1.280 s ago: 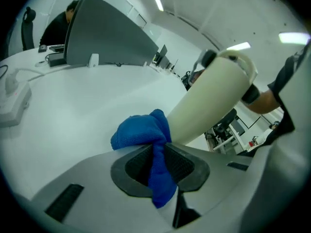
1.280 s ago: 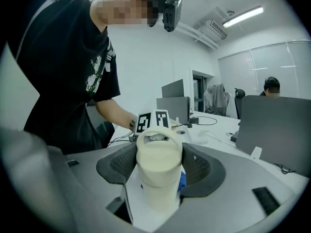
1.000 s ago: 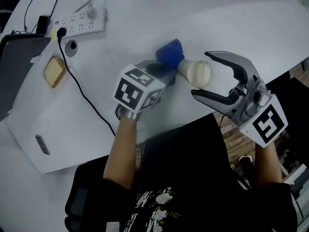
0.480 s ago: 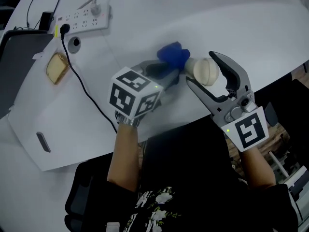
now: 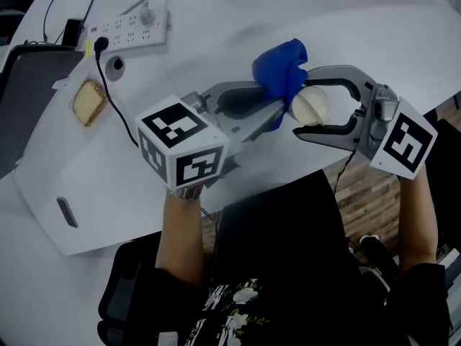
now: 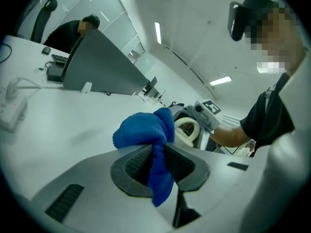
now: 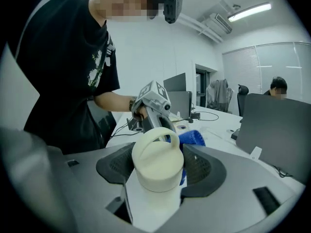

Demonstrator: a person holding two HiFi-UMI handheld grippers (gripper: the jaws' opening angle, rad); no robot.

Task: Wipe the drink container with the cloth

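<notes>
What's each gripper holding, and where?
Left gripper is shut on the blue cloth, pinching a hanging fold. Right gripper is shut on the drink container, around its cream lid end.

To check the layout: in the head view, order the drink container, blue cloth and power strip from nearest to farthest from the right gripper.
1. Drink container, gripped by the right gripper.
2. Blue cloth, beside it, in the left gripper.
3. Power strip, far left.
</notes>
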